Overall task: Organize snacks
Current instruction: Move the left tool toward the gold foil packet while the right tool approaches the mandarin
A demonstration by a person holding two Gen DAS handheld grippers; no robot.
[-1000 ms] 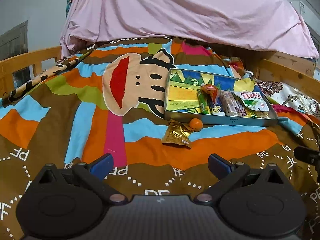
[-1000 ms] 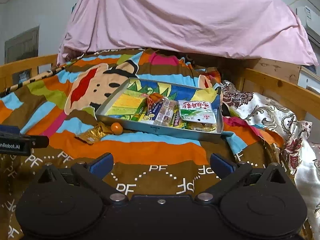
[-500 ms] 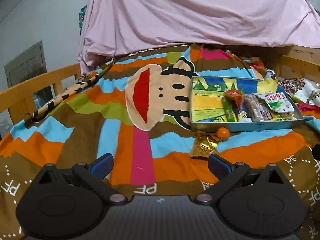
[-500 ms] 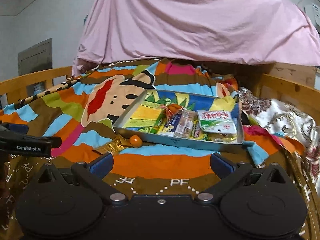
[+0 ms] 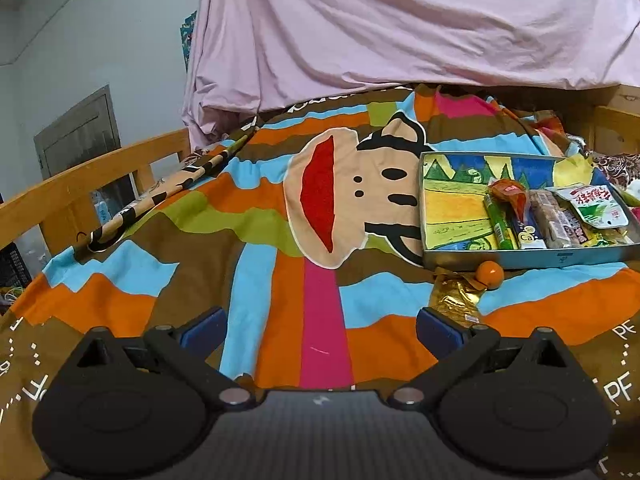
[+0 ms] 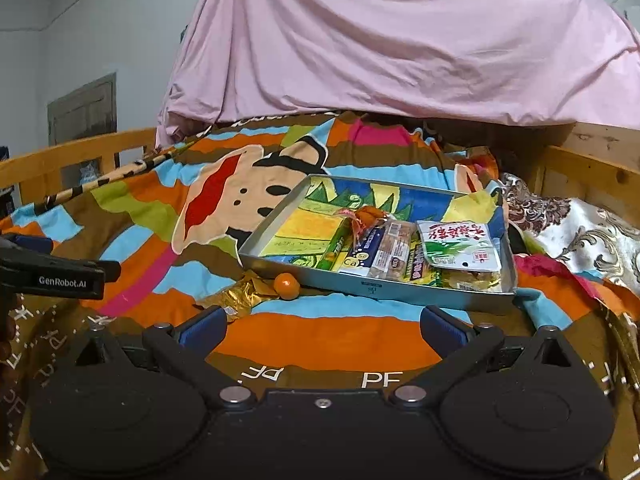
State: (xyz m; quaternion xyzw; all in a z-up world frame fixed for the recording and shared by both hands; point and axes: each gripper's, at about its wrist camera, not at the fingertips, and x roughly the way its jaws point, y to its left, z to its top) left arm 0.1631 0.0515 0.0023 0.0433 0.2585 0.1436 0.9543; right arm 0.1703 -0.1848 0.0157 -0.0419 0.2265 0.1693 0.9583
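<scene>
Both grippers have come nearer to the blanket [image 5: 256,264] and turned a little left since a second ago, so the tray [image 6: 280,270] now sits more to the right in the left wrist view. The left gripper [image 5: 320,330] and right gripper [image 6: 322,326] have their fingers wide apart, holding nothing. Most snacks lie in the tray's right part; the gold packet [image 6: 238,294] and orange ball [image 6: 287,280] lie on the blanket just before its front wall, touching each other.

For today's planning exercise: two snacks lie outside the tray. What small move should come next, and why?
Probably ease the open left gripper forward and rightward toward the gold packet, which lies on the blanket beside the small orange ball, outside the tray; it is the closer loose snack.
</scene>
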